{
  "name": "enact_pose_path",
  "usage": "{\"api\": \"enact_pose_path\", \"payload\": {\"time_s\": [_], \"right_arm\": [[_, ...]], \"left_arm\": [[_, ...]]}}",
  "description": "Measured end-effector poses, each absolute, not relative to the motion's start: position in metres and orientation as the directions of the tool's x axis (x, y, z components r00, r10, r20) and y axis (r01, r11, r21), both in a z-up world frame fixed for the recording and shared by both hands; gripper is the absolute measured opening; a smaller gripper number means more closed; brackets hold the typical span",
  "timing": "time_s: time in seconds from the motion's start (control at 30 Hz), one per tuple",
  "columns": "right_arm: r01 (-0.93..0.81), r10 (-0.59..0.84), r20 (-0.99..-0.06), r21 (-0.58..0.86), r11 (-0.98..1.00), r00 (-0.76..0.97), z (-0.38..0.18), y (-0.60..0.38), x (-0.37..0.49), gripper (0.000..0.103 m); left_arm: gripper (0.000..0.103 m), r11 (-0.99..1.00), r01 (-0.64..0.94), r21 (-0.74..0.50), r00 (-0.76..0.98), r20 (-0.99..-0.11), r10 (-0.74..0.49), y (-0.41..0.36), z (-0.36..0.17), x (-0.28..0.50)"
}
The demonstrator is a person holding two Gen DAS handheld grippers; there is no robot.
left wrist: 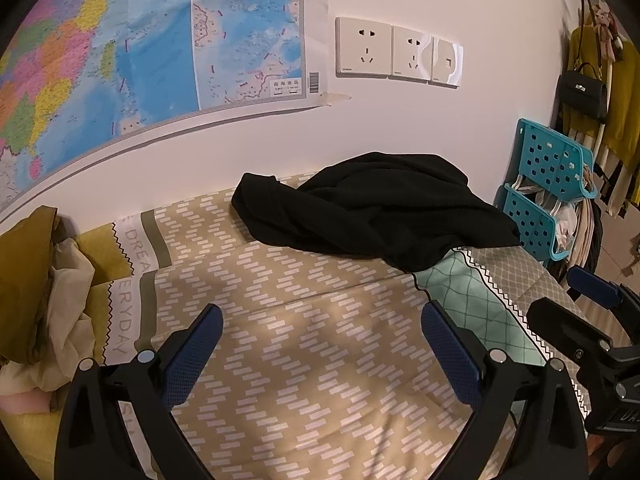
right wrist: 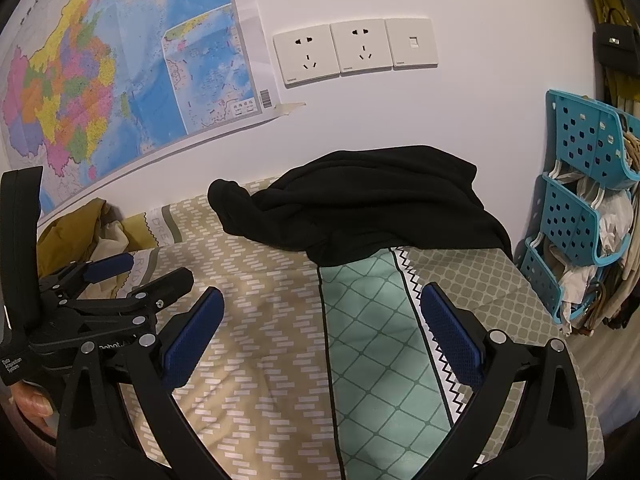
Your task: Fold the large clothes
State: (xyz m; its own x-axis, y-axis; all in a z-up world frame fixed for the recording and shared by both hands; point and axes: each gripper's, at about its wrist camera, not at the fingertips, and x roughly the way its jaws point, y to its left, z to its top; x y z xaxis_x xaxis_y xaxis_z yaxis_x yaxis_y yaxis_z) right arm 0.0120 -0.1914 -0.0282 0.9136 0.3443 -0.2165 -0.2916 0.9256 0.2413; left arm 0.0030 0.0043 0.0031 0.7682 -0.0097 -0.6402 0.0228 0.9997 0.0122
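A: My left gripper (left wrist: 322, 344) and right gripper (right wrist: 322, 332) are both spread wide with nothing between the blue pads, hovering over the patterned bedspread (left wrist: 304, 360).

B: And the garment?

A: The black garment (left wrist: 376, 208) lies crumpled at the far side of the bedspread, against the wall, well beyond both grippers. I'd say folding hasn't begun; next I must reach in and spread it flat.

B: Containers?

A: Right of the garment, stacked blue baskets (right wrist: 580, 208) hold pale cloth and bags.
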Motion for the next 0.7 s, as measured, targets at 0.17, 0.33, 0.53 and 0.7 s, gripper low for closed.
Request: {"api": "enact_pose_path", "payload": {"time_s": [0.17,0.33,0.53,0.7], "right_arm": [[-0.290,0.343,-0.222,0.238,0.927,0.913,-0.0283,-0.1899,0.0135,0.097],[-0.291,0.344,-0.218,0.241,0.926,0.913,-0.0282,-0.1897,0.0113,0.097],[-0.292,0.345,-0.219,0.241,0.926,0.913,-0.0283,-0.1887,0.0111,0.097],[-0.292,0.345,-0.217,0.241,0.926,0.913,-0.0285,-0.1884,0.0111,0.097]], "left_arm": [[0.096,1.000,0.019,0.012,0.771,-0.636,-0.008,0.0048,0.0034,0.0009],[0.096,1.000,0.017,0.009,0.772,-0.635,-0.007,0.0057,0.0051,0.0004],[0.096,1.000,0.015,0.009,0.772,-0.636,-0.006,0.0046,0.0048,0.0015],[0.096,1.000,0.015,0.009,0.773,-0.635,-0.006,0.0028,0.0068,0.0019]]}}
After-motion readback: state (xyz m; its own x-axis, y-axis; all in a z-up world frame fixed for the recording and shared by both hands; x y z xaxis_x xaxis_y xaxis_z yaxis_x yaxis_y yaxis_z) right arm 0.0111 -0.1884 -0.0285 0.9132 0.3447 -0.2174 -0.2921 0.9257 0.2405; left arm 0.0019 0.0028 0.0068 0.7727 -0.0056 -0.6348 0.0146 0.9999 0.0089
